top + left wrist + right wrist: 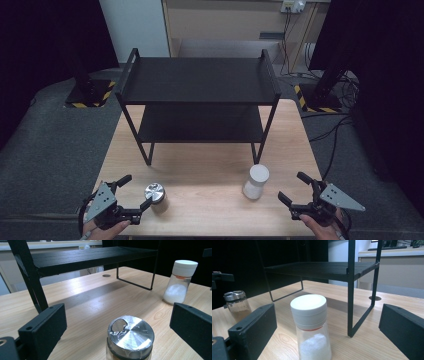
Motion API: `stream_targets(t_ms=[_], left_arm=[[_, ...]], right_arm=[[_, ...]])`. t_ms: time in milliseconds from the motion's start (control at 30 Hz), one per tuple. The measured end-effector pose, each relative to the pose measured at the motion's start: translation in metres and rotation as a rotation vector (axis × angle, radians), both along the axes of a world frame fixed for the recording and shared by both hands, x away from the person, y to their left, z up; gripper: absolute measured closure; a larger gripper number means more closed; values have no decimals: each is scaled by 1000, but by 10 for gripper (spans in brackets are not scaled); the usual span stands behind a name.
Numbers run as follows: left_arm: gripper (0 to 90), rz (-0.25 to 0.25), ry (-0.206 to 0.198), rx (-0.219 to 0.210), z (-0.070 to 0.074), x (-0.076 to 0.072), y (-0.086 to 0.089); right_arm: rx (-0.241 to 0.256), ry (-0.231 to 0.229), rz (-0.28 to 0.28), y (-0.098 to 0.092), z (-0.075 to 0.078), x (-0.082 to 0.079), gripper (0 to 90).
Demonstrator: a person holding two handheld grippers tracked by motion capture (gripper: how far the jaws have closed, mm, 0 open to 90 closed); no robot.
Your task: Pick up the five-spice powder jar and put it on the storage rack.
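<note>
While both my claws stand open, left gripper (134, 196) straddling the steel-capped jar (156, 196) and right gripper (296, 191) just beside the white-capped jar (256, 181) on the table (210, 175), I judge both jars light, rigid, slippery glass, best pinched low on the body.

Grey carpet floor (55, 145), dark curtains (30, 35)

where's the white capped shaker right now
The white-capped shaker stands upright on the table's near right part, in front of the black rack's right legs, just ahead of the open right gripper.
</note>
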State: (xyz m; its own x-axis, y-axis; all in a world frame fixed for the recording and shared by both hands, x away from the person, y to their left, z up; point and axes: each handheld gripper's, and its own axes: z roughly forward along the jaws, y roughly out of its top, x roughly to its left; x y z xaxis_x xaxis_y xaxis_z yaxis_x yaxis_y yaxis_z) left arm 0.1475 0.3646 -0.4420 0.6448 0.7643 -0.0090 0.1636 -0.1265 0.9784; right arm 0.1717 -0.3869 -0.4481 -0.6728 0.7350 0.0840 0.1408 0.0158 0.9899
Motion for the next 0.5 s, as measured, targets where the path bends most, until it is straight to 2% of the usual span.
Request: stream_targets(t_ms=[500], left_arm=[[0,-1,12,16,-3,2,-2]], right_arm=[[-7,16,-3,0,-3,1,18]])
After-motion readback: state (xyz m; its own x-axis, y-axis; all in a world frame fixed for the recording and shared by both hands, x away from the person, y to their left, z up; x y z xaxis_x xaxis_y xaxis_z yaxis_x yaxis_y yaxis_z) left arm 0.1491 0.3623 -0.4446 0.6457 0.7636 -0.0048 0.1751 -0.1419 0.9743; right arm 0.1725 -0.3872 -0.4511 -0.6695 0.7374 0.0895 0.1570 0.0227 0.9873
